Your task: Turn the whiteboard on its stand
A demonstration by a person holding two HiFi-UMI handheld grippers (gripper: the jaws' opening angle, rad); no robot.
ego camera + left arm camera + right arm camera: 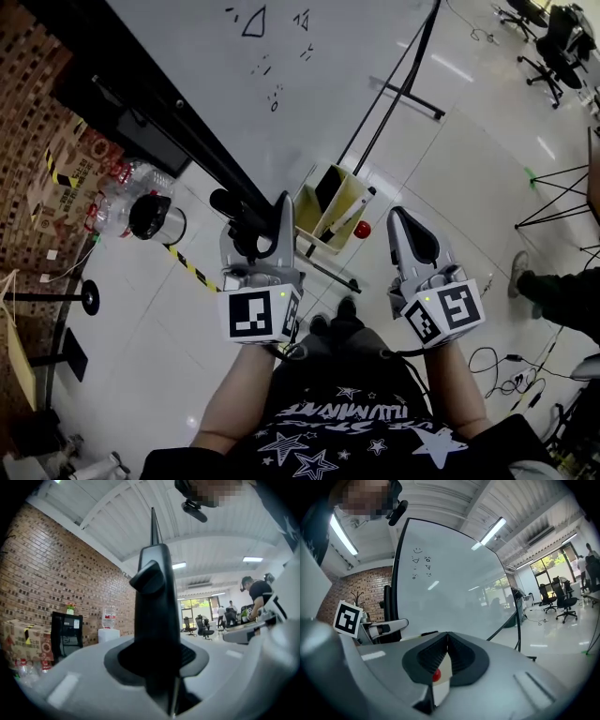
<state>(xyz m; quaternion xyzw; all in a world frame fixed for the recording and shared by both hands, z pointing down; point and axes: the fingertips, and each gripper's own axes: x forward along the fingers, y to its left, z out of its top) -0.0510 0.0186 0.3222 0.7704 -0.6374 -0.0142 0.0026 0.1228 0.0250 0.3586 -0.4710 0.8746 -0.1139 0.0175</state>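
Observation:
The whiteboard (328, 56) tilts away from me on its black stand (394, 86), with small scribbles near its top. Its black frame edge (173, 117) runs diagonally down to my left gripper (261, 234), which is shut on it. In the left gripper view that frame (154, 606) stands upright as a black bar between the jaws of the left gripper (157, 660). My right gripper (412, 242) hovers to the right of the board's cream marker tray (330, 211), shut and holding nothing. The right gripper view shows its pads meeting (447, 638) in front of the whiteboard (450, 583).
Water bottles (114, 202), a black pot (155, 217) and cardboard boxes (56, 164) crowd the floor at left. Office chairs (553, 47), tripod legs (553, 197), floor cables (506, 366) and another person's shoe (520, 272) are at right. A brick wall (56, 573) stands beyond.

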